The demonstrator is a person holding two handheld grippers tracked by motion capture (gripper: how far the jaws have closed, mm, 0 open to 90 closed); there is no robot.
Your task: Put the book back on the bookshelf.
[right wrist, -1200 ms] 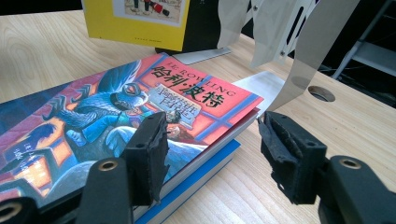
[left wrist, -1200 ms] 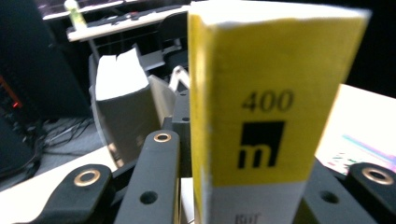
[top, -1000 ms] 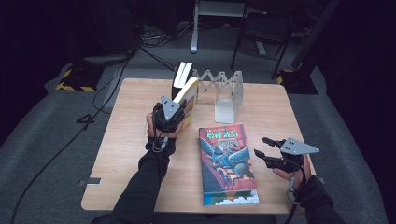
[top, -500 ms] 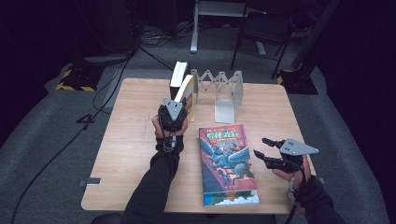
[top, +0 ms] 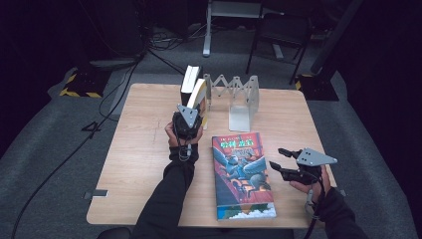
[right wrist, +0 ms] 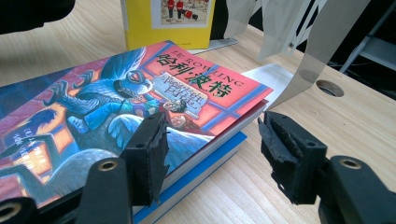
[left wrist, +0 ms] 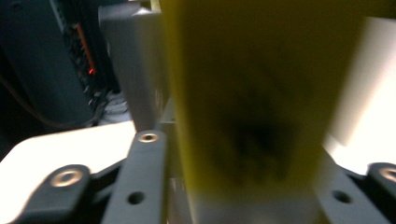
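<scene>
A yellow book (top: 199,94) stands on end at the back of the table, leaning against a dark upright book (top: 190,78). My left gripper (top: 195,108) is right behind it. In the left gripper view the blurred yellow book (left wrist: 252,116) sits between the jaws of my left gripper (left wrist: 261,158), which have just been opening, and a thin gap shows at the left jaw. A colourful book (top: 243,174) lies flat at the front. My right gripper (top: 277,158) hovers open at its right edge. In the right gripper view my right gripper (right wrist: 212,144) straddles a corner of that colourful book (right wrist: 116,107) without pressing.
A folding metal rack (top: 234,89) with a flat end plate (top: 241,117) stands at the back middle of the wooden table (top: 139,149). Cables lie on the grey floor at the left (top: 99,114). A chair (top: 278,30) stands behind the table.
My left hand has shifted slightly right and down, and the yellow book it carried now stands more upright against the dark book. The right gripper has stayed put.
</scene>
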